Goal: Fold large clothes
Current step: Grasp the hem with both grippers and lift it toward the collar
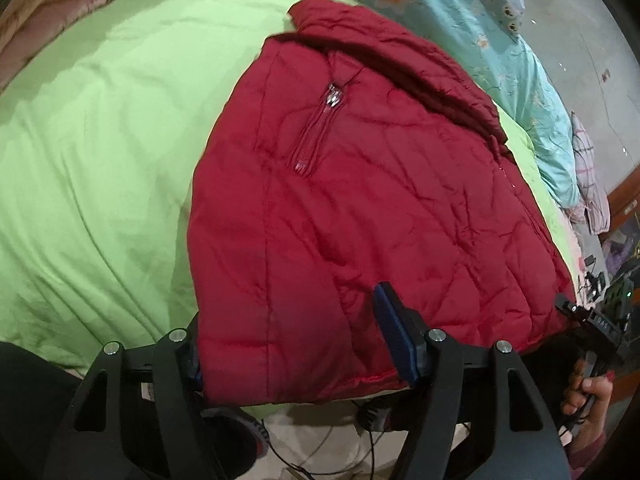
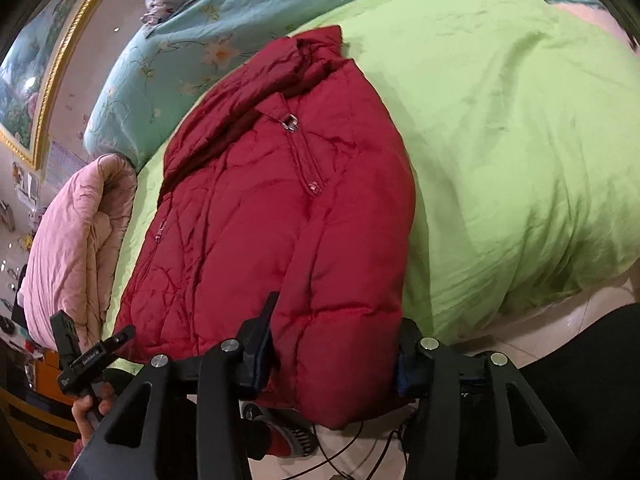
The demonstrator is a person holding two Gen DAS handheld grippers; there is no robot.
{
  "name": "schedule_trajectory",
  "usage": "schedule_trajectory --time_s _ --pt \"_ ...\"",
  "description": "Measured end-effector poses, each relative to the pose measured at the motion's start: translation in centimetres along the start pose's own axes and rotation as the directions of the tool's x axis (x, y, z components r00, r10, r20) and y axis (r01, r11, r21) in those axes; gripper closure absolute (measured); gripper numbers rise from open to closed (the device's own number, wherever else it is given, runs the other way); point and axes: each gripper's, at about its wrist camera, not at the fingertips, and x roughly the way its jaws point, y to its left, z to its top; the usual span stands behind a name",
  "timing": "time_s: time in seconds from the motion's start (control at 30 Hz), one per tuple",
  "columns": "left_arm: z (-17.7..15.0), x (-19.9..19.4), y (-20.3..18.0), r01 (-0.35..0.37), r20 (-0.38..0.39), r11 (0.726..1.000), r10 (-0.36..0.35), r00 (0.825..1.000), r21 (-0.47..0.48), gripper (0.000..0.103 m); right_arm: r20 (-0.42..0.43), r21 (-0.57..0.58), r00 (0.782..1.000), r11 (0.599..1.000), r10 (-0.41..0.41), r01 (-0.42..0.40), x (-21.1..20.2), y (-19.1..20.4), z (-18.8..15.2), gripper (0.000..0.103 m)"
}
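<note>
A dark red quilted puffer jacket [image 1: 360, 200] lies on a light green bedcover [image 1: 100, 140], collar away from me, hem hanging over the near bed edge. It has a chest zip pocket [image 1: 316, 128]. My left gripper [image 1: 292, 344] is open, its fingers straddling the jacket's near hem corner. My right gripper [image 2: 332, 348] is open too, its fingers on either side of the opposite hem corner of the jacket [image 2: 280, 208]. Each gripper shows at the edge of the other's view, hand-held.
A turquoise floral quilt [image 1: 500, 40] and a pink folded blanket [image 2: 76, 240] lie beyond the jacket. A framed picture [image 2: 28, 80] hangs on the wall. Cables and a shoe [image 2: 288, 436] lie on the floor under the bed edge.
</note>
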Motion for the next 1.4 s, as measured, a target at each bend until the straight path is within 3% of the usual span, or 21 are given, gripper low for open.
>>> schedule_trajectory --time_s 0.2,0.23,0.27,0.33,0.4,0.63,0.83,1.4 --pt "-0.4 0.4 -0.4 -0.001 -0.011 1.0 0.002 1.0 0.02 0.036 -0.021 0.034 1.0 0.999 0.0 0.001 0.7 -1.0 -0.6 0.046" --pt "-0.4 0.5 -0.6 -0.007 -0.007 1.0 0.008 1.0 0.031 0.043 -0.023 0.045 1.0 0.999 0.009 -0.008 0.8 -1.2 -0.7 0.046" --pt "-0.4 0.5 -0.8 -0.016 -0.005 0.999 0.016 1.0 0.04 0.061 -0.026 0.044 1.0 0.999 0.015 -0.014 0.8 -1.1 -0.7 0.046" --pt "-0.4 0.3 -1.1 -0.017 0.008 0.999 0.016 1.0 0.052 0.074 -0.017 0.023 1.0 1.0 0.015 -0.015 0.8 -0.8 -0.7 0.067" --pt "-0.3 -0.2 -1.4 -0.018 0.023 0.998 0.017 1.0 0.064 0.082 -0.003 -0.006 0.999 0.999 0.033 -0.033 0.4 0.0 -0.7 0.079" --pt "1.4 -2.7 -3.2 -0.008 0.114 0.995 -0.003 0.994 0.098 0.086 0.105 -0.061 0.989 0.993 0.105 -0.099 -2.3 2.2 0.8 0.086" --pt "4.7 -4.7 -5.1 -0.009 0.228 0.99 -0.023 0.973 0.141 0.087 0.183 -0.118 0.971 0.984 0.156 -0.136 -3.8 4.5 3.0 0.086" --pt "15.8 -4.9 -8.2 -0.028 0.393 0.983 -0.047 0.918 0.184 0.087 0.334 -0.201 0.91 0.961 0.248 -0.188 -3.5 8.5 14.2 0.087"
